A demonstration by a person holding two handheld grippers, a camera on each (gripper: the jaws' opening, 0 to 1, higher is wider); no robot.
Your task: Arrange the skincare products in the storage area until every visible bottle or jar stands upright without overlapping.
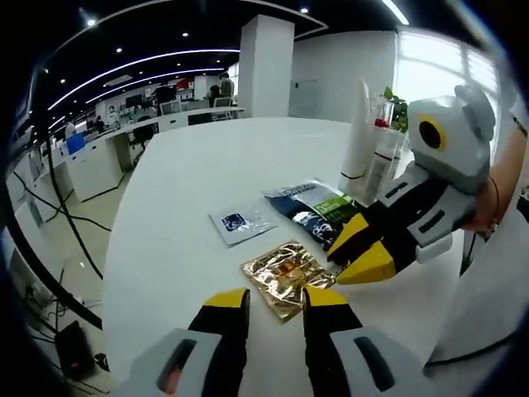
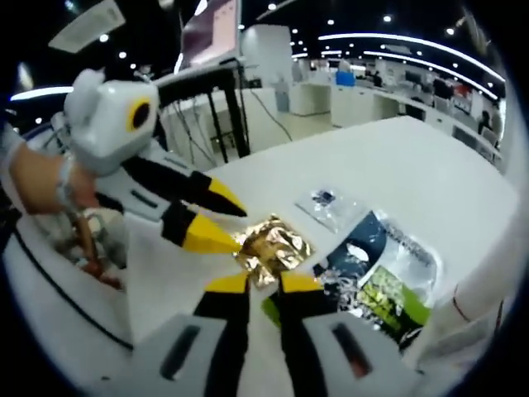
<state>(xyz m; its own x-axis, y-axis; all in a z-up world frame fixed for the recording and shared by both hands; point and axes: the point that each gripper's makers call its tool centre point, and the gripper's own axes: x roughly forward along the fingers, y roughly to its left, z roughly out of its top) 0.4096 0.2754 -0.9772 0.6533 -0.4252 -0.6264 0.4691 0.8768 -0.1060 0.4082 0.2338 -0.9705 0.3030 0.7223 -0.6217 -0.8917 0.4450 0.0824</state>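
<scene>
A crinkled gold sachet (image 1: 285,275) (image 2: 273,248) lies flat on the white table (image 1: 182,190), and both grippers meet over it. My left gripper (image 1: 277,299) (image 2: 220,217) is open, its yellow tips at the sachet's near edge. My right gripper (image 2: 264,285) (image 1: 362,252) comes in from the opposite side, open, with the sachet's corner between its tips. Behind lie a dark blue and green sachet (image 1: 318,207) (image 2: 376,273) and a small clear sachet (image 1: 240,222) (image 2: 326,203). Two white tubes (image 1: 364,141) stand upright at the back.
A clear container (image 1: 387,124) and a green plant (image 1: 397,103) stand next to the tubes. A white bin with small items (image 2: 87,248) sits below the table edge. A person's hand (image 2: 33,178) holds the left gripper. Office desks (image 1: 124,141) lie beyond.
</scene>
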